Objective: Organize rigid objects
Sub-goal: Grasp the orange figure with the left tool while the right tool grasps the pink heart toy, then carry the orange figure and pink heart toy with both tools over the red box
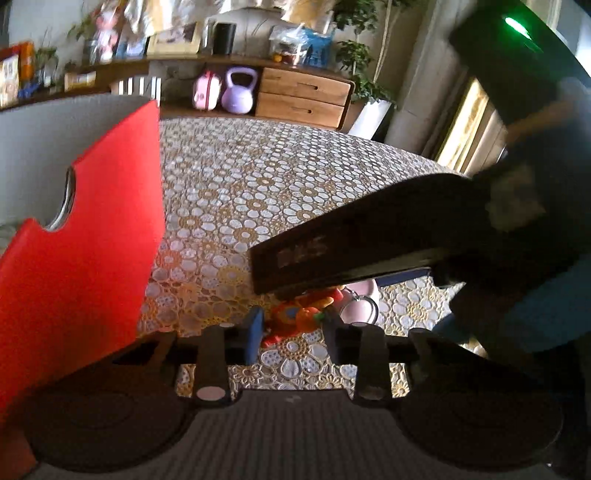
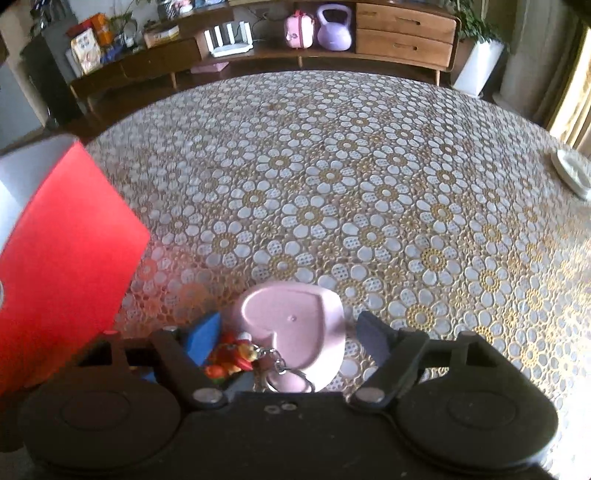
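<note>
Room: behind your table stands a low wooden sideboard (image 2: 404,33) with two drawers; a lilac kettlebell (image 2: 334,27) and a small pink case (image 2: 298,28) sit in its open shelf, and potted plants (image 1: 360,44) stand at its right end.
Surface: your table is covered by a lace-patterned cloth (image 2: 351,192) of white and gold flowers.
Red box: a red box (image 1: 74,240) with a half-round cutout in its edge stands at the left of both views, its pale inside facing away.
White dish: a white dish (image 2: 572,170) lies at the far right edge of the table, well apart from everything else.
Task things: a red and orange toy figure (image 1: 295,317) lies on the cloth just beside a pink heart-shaped case (image 2: 295,325) with a metal key ring; the two touch or nearly touch.
Left gripper: your left gripper (image 1: 293,332) has its blue-padded fingers drawn in around the toy figure, which sits between them; whether the pads actually press on it, you cannot tell from here.
Right gripper: your right gripper (image 2: 288,336) points steeply down with its fingers spread wide on either side of the pink heart-shaped case, clear of its sides.
Between the views: from the left camera, the right gripper's dark body crosses the frame just above the toy.
</note>
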